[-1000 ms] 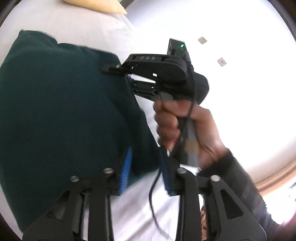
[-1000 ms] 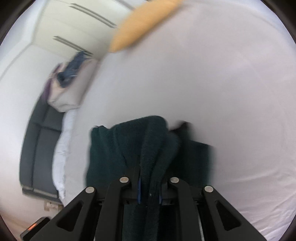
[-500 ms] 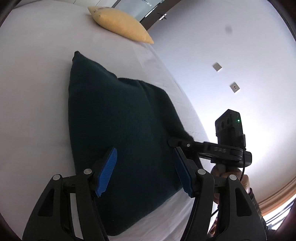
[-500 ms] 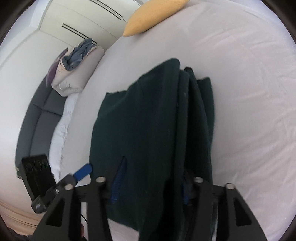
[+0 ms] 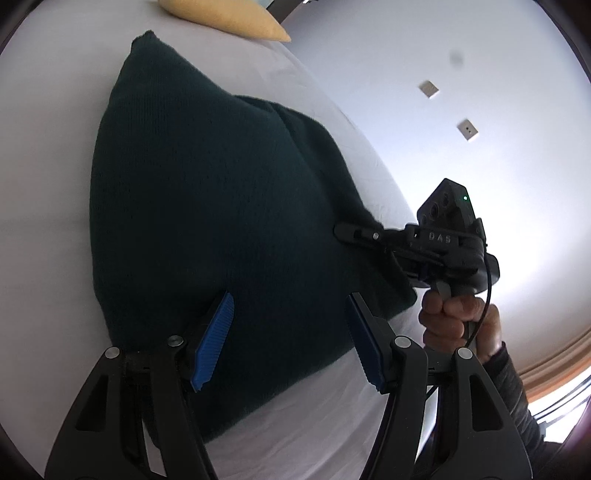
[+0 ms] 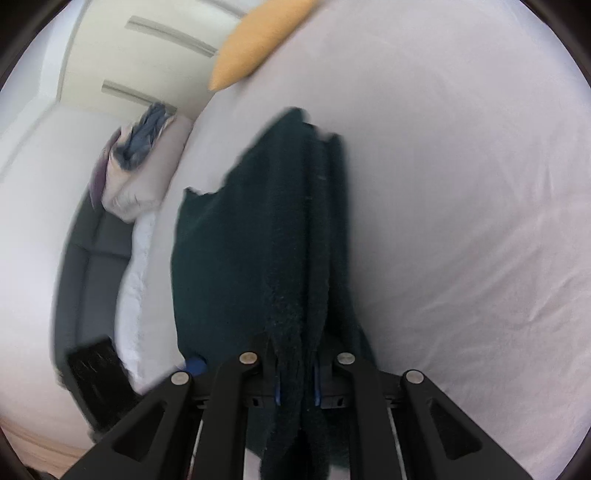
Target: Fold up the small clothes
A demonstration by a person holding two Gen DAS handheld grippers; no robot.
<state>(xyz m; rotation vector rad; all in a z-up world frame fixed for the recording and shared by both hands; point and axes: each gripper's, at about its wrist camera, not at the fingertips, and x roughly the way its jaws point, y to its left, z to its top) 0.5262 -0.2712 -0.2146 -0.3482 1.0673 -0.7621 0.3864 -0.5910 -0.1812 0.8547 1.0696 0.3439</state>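
A dark green knitted garment (image 5: 207,206) lies folded on the white bed sheet (image 5: 44,192). My left gripper (image 5: 291,343) is open, its blue pads (image 5: 214,343) hovering over the garment's near edge, holding nothing. My right gripper (image 6: 295,387) is shut on the garment's (image 6: 240,251) thick folded edge, which bunches between its fingers. In the left wrist view the right gripper (image 5: 354,234) grips the garment's right corner, held by a hand (image 5: 458,325).
A yellow pillow (image 5: 225,16) lies at the head of the bed, also in the right wrist view (image 6: 255,48). A folded duvet with blue cloth (image 6: 144,155) rests on a grey sofa (image 6: 96,258) beside the bed. A wall with sockets (image 5: 467,129) is on the right.
My right gripper, open half a second ago, has closed on the garment's folded edge. My left gripper stays open and has come closer over the garment.
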